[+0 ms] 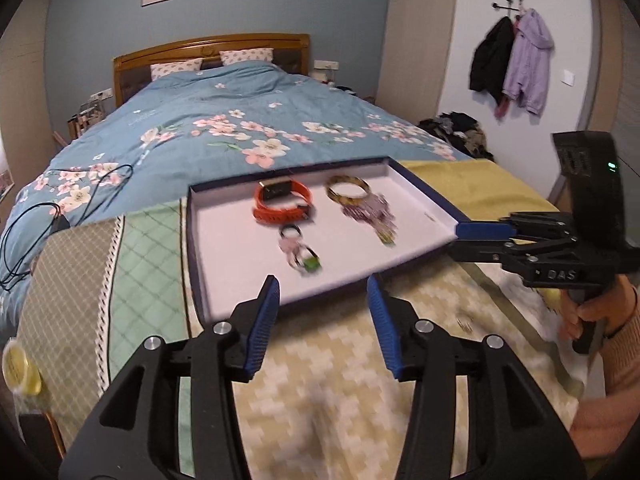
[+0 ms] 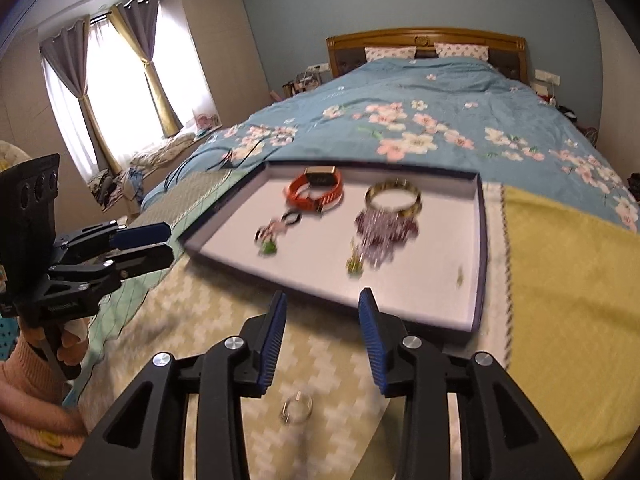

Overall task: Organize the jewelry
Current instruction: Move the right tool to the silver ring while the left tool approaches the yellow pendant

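Blue floral bed (image 1: pixel 208 120) fills the back. In front of it, a patterned cloth-covered surface (image 2: pixel 208 320) carries the shallow white-lined tray (image 2: pixel 478 240). Tray holds an orange watch (image 2: pixel 316 190), a gold bangle (image 2: pixel 394 198) with purple beaded tassels, a small ring-and-charm piece (image 2: pixel 276 232) and tiny greenish bits, too blurred to name. One silver ring (image 2: pixel 296 408) lies loose on the cloth, outside the tray, just below the right gripper (image 2: pixel 322 300). Right gripper jaws part-open, nothing between. Left gripper (image 1: pixel 322 284) same: part-open, empty, hanging over the tray's near edge. Likely next pick is the ring: drop the right gripper straight over it, straddle the band, close gently so it doesn't skid on the cloth, then place it in a bare tray spot.
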Tool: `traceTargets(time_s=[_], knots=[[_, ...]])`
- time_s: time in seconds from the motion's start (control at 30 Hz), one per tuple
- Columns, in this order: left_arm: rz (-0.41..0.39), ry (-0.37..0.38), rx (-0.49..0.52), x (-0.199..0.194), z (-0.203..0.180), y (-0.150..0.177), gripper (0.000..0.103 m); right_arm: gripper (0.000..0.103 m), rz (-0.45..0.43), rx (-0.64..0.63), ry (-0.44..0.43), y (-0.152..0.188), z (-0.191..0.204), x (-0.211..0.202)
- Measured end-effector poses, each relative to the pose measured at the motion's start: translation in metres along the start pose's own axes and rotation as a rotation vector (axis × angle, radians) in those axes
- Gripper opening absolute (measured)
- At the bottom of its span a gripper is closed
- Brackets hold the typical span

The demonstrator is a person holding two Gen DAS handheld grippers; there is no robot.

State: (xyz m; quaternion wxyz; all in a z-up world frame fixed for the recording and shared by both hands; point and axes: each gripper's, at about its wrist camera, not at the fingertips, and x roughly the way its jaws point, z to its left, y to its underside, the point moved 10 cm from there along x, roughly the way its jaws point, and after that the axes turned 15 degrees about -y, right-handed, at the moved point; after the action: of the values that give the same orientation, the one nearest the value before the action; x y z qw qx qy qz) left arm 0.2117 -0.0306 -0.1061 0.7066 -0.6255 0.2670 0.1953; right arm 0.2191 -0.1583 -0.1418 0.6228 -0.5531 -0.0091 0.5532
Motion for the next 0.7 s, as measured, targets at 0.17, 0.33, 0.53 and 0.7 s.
traceTargets(time_s=[0.17,0.33,0.53,0.7], knots=[[0.033,0.043,0.052,-0.017,-0.019,0.036,0.047,0.037,0.049,0.033,0.002,0.032,0.0,0.002],[0.08,0.091,0.061,-0.019,-0.036,0.062,0.047,0.037,0.06,0.054,-0.001,0.048,0.002,-0.003],[0.107,0.128,0.103,-0.021,-0.054,0.076,0.047,0.037,0.1,0.016,0.012,0.056,0.012,0.001],[0.129,0.139,0.12,-0.018,-0.063,0.082,0.047,0.037,0.137,-0.012,0.032,0.063,0.02,0.008]])
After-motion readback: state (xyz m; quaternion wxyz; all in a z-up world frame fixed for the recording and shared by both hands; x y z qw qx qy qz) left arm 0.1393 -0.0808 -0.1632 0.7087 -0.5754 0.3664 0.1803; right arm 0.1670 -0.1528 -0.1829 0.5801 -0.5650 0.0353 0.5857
